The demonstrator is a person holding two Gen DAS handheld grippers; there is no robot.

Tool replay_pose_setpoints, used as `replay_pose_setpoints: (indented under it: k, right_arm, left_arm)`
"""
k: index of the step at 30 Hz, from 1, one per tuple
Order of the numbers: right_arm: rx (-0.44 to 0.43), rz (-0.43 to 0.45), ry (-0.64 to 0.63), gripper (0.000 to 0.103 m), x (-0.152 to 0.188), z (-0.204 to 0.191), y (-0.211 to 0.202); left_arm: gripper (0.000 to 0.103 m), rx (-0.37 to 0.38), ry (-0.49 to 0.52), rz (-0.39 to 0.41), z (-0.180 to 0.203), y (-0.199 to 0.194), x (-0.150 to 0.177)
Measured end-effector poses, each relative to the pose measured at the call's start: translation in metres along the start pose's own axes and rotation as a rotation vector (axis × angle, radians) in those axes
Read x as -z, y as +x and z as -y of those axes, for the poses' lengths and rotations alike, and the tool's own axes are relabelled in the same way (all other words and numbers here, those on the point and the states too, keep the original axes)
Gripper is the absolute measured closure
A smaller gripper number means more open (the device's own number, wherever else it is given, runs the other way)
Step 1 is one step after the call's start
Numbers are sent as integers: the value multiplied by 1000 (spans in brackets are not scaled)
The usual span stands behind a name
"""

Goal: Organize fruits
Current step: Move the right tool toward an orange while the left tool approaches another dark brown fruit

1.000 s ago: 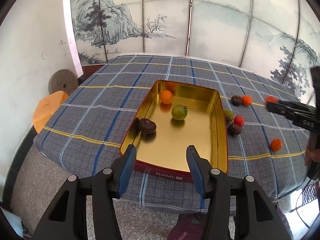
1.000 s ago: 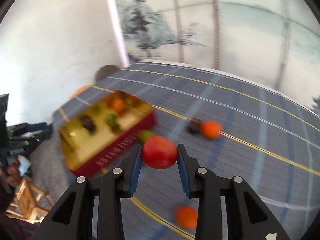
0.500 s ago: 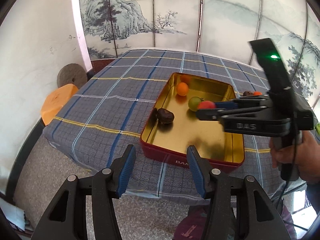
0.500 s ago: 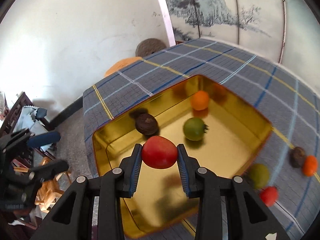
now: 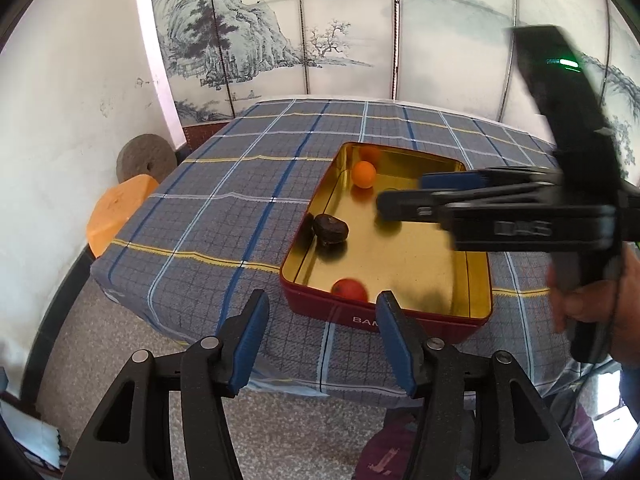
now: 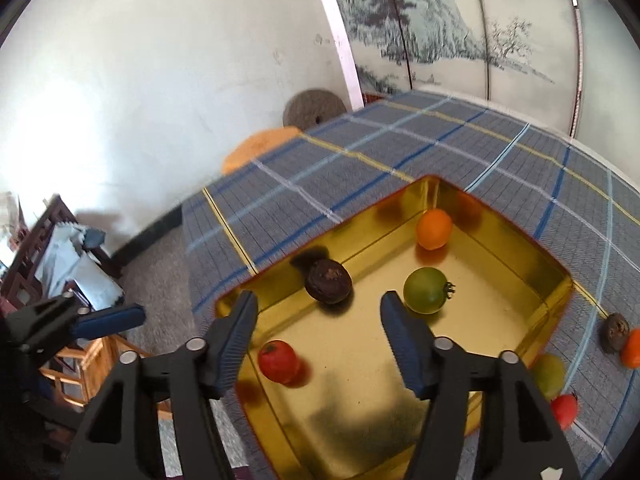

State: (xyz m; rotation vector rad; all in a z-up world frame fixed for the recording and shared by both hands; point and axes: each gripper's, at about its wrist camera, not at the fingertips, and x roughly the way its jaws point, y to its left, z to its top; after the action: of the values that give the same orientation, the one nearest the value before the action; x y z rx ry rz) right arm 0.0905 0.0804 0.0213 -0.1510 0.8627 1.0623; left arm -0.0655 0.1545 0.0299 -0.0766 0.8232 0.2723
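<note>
Now our red tomato (image 6: 279, 361) lies loose on the gold floor of the tin (image 6: 532, 240), low and left of centre in the right wrist view, close to the near corner; it is smooth, round and glossy, with a stalk scar on top. Our right gripper (image 6: 316, 320) hangs just above the tin with its jaws opening and nothing between them, so we judge the tomato is free to settle there by itself. Beside it in the tin sit a wrinkled, dark brown fruit (image 6: 329, 281), a green tomato (image 6: 425, 290) with a dried stalk, and an orange one (image 6: 433, 228) up by the far wall; all are round enough to roll on the slick metal, and the raised walls keep them in.

At the lower right edge four fruits (image 6: 548, 374) wait on the cloth outside the tin, so the sorting looks about half done. Our left gripper (image 5: 322, 328), at the bottom of its own view, has its ribbed blue pads (image 5: 252, 340) spread and opening over the tin's red outer wall, pinching nothing. A woven grey-blue checked tablecloth (image 5: 224, 216) covers the table.
</note>
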Motion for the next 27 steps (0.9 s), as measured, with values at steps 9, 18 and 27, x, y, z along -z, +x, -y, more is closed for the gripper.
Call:
replay_pose_setpoints:
  k: [9,18,27]
  right_arm:
    - [177,111,81,36,82,55,-112]
    - [362,93,139,36,129,108,-173]
    - [397,111,270,35,168,155,-187]
  left_arm:
    - [44,44,48,26,17,-5,-1]
    - [44,169,131,35,57,-14,-3]
    - [48,480,171,-113,115,4,-28]
